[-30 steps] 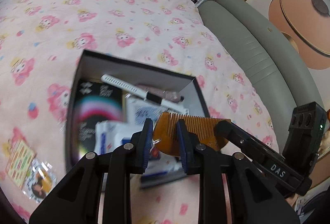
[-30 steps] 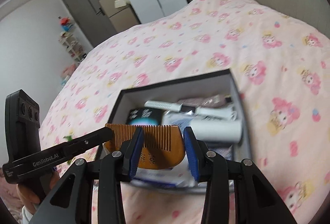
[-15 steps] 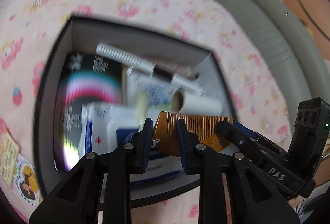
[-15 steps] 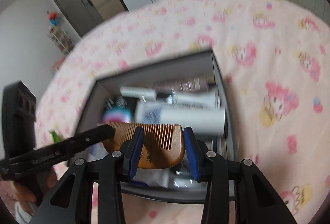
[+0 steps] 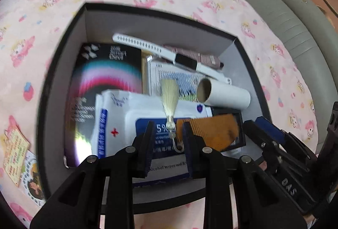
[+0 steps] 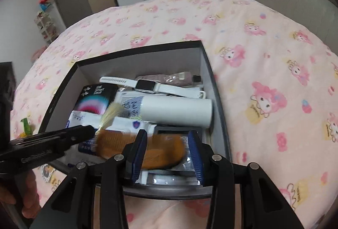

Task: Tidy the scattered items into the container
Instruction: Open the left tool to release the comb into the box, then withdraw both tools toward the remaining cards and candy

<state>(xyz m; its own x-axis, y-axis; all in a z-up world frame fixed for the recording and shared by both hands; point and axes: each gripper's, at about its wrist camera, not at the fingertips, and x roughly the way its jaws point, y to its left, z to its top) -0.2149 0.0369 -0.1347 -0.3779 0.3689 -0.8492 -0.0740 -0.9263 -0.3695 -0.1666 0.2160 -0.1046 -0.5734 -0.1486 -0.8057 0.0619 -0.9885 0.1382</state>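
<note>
A black box (image 5: 63, 56) with grey inner walls sits on a bed covered in a pink cartoon-print blanket (image 6: 264, 64). Inside lie a dark booklet (image 5: 105, 81) with a rainbow arc, a pack of alcohol wipes (image 5: 131, 119), a white cardboard tube (image 5: 224, 94), a white smartwatch (image 6: 147, 85) and a pinkish packet (image 6: 169, 78) along the far wall. An orange wooden comb (image 5: 213, 130) with a pale tassel (image 5: 170, 96) is over the near part of the box, above the wipes; it is motion-blurred in both views. The left tongs (image 5: 166, 144) stand spread, the comb's corded end and tassel string between their fingers without a clear pinch. The right tongs (image 6: 166, 155) are also spread wide, the comb's rounded back lying between the blue pads (image 6: 195, 155) with gaps on both sides, so neither pair is clenched on it. On the blanket left of the box lie small printed cards (image 5: 14, 151).
</note>
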